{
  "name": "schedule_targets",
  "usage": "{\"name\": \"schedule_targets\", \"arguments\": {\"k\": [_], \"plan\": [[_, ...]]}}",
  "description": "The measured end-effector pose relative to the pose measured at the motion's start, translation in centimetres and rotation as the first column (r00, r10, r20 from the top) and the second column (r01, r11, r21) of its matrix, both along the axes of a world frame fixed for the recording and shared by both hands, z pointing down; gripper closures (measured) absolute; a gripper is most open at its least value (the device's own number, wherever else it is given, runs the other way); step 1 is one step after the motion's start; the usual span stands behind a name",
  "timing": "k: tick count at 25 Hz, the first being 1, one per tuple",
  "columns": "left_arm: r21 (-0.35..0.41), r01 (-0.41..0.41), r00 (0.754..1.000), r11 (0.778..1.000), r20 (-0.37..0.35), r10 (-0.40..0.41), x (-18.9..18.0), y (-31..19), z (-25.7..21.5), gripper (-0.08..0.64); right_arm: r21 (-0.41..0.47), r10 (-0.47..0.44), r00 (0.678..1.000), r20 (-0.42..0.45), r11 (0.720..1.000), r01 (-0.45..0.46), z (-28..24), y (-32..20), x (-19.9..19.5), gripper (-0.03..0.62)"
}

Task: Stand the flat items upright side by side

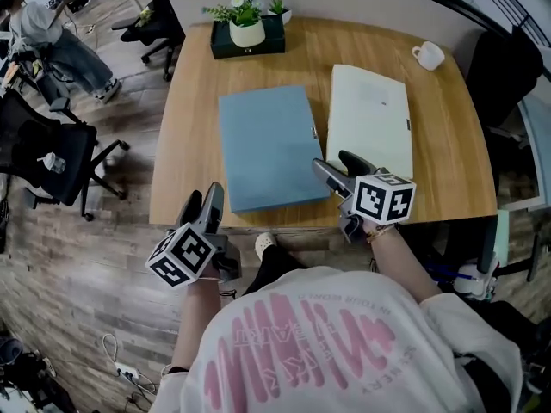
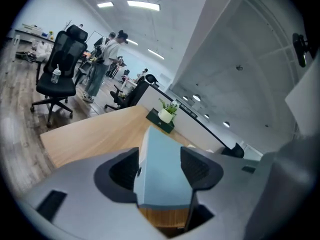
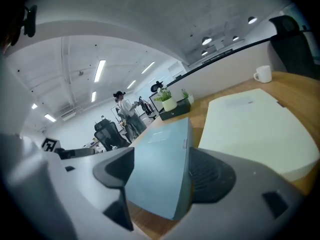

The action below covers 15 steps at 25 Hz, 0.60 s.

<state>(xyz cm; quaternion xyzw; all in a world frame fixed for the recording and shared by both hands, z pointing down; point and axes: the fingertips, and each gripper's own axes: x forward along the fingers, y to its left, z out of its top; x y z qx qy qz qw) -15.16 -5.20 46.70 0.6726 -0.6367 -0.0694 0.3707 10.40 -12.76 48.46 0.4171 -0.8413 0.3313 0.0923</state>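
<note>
Left folder (image 1: 265, 149), right folder (image 1: 370, 119) flat on table (image 1: 198, 93); planter (image 1: 248, 31) behind.

Two flat folders lie face down side by side on a wooden bench (image 1: 194, 119), a blue folder (image 1: 265, 144) at left and a cream folder (image 1: 370, 114) just beside it at right. The left hand-held gripper (image 1: 203, 198) hovers at the bench's near edge by the blue folder's corner, jaws apart. The right hand-held gripper (image 1: 331, 162), also parted, sits over the gap between the folders. A potted plant (image 1: 247, 24) stands at the far edge, a white cup (image 1: 428, 55) at the far right corner. A black office chair (image 1: 52, 157) stands on the floor at left.
</note>
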Motion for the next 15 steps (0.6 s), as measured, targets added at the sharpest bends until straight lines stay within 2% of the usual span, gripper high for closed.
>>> {"name": "schedule_targets", "arguments": {"k": [4,6,10,12,15], "plan": [[-0.018,-0.127,0.992,0.992,-0.023,0.127,0.1,-4.6,0.4,0.228,-0.038,-0.013,0.999,-0.034,0.999,0.011,0.6,-3.1,-2.1,0.192],[-0.025,-0.178,0.984,0.984,-0.025,0.178,-0.1,-6.7,0.5,0.201,-0.070,-0.017,0.998,-0.054,0.997,0.013,1.1,-4.6,-3.4,0.135],[-0.055,-0.269,0.963,0.962,-0.026,0.268,-0.1,-10.3,1.4,0.146,-0.121,0.010,0.996,-0.091,0.992,-0.021,2.2,-7.5,-5.1,0.080],[-0.100,-0.311,0.950,0.945,-0.008,0.312,-0.1,-11.6,2.5,0.135,-0.151,0.019,0.993,-0.119,0.988,-0.037,2.7,-8.8,-5.9,0.066],[-0.193,-0.376,0.918,0.906,0.053,0.393,0.1,-13.1,4.6,0.112,-0.197,0.026,0.985,-0.169,0.979,-0.059,3.6,-10.6,-6.6,0.066]]}}
